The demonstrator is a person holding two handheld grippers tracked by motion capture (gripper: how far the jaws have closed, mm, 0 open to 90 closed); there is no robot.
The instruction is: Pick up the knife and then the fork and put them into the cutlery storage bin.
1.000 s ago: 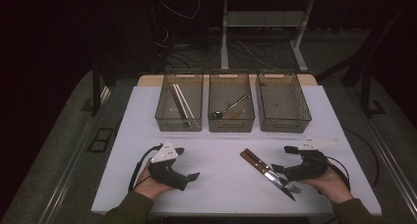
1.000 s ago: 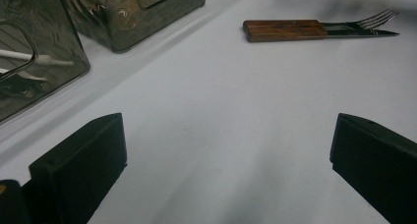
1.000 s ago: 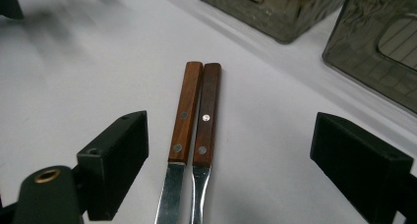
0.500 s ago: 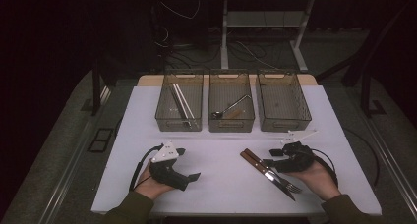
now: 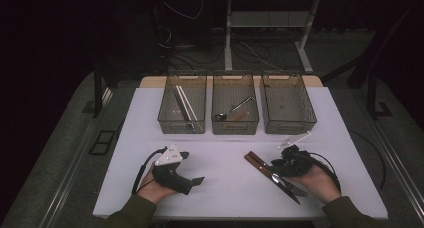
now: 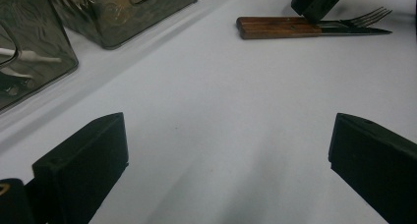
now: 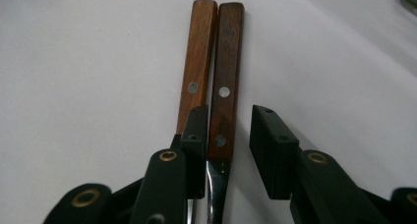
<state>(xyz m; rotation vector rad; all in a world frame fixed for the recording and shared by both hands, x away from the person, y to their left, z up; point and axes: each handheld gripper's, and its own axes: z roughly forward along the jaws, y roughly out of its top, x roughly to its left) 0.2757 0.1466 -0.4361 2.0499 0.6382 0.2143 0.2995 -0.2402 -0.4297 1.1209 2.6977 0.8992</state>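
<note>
Right hand-held gripper (image 7: 226,150) has just been closing around the darker-handled utensil (image 7: 225,76) on the worktop (image 5: 225,188), pads not pressing yet. I'd square up so it doesn't snag the neighbour (image 7: 197,62). Left hand-held gripper (image 6: 221,170) rests released.

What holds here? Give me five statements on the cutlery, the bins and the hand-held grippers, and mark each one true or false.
1. The middle bin holds a spoon. True.
2. The left hand-held gripper grips the fork. False: its jaws stand open over bare table.
3. The fork and the knife lie side by side on the table. True.
4. The white sticks lie in the right bin. False: they lie in the left bin.
5. The right hand-held gripper hangs over the bins. False: it is at the two wooden handles. Its jaws have just been closing, with the darker handle between them and a gap left on one side.
</note>
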